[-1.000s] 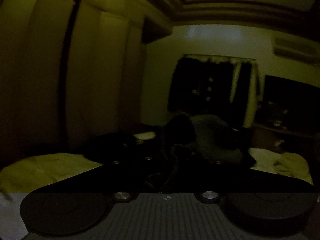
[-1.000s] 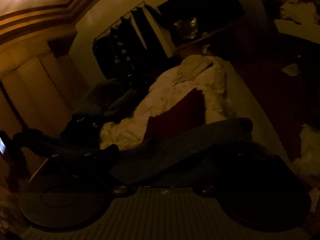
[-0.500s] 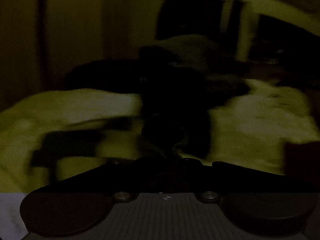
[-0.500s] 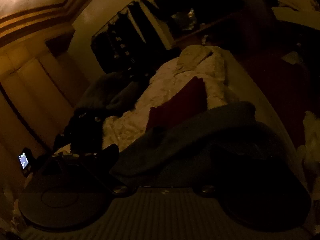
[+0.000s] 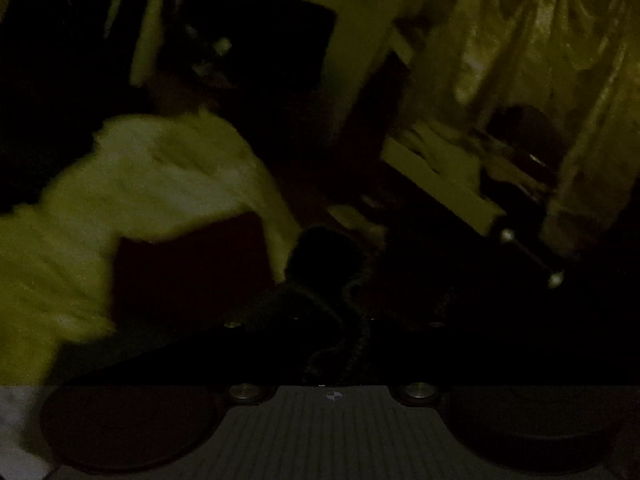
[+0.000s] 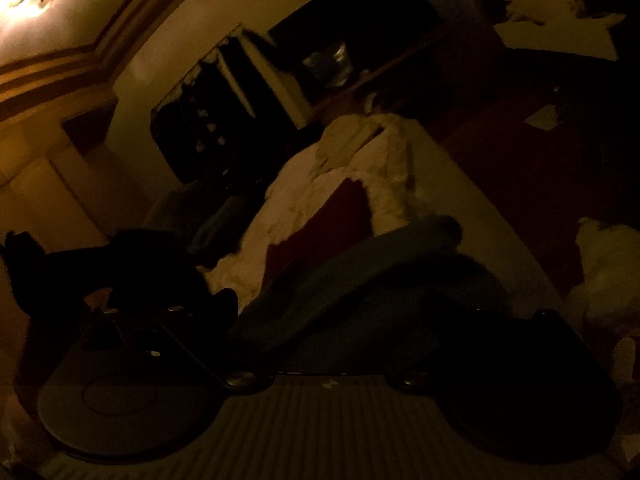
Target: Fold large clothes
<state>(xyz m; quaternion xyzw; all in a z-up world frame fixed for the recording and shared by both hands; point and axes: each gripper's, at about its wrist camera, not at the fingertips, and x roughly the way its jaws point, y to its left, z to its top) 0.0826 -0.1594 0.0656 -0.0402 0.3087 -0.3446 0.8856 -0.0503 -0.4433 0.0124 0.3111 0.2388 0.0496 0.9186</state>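
Right gripper (image 6: 320, 344): closed on the garment (image 6: 360, 280), a dark teal cloth that drapes forward from the jaws onto the bed (image 6: 472, 184). Left gripper (image 5: 340, 344): dark knit fabric (image 5: 332, 264) sits at the jaws; grip state cannot be determined. White bedding (image 6: 304, 188) and a red pillow (image 6: 332, 224) lie beyond.

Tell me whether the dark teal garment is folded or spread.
Spread, not folded: the dark teal fleece garment drapes loosely in one long band across the bed.
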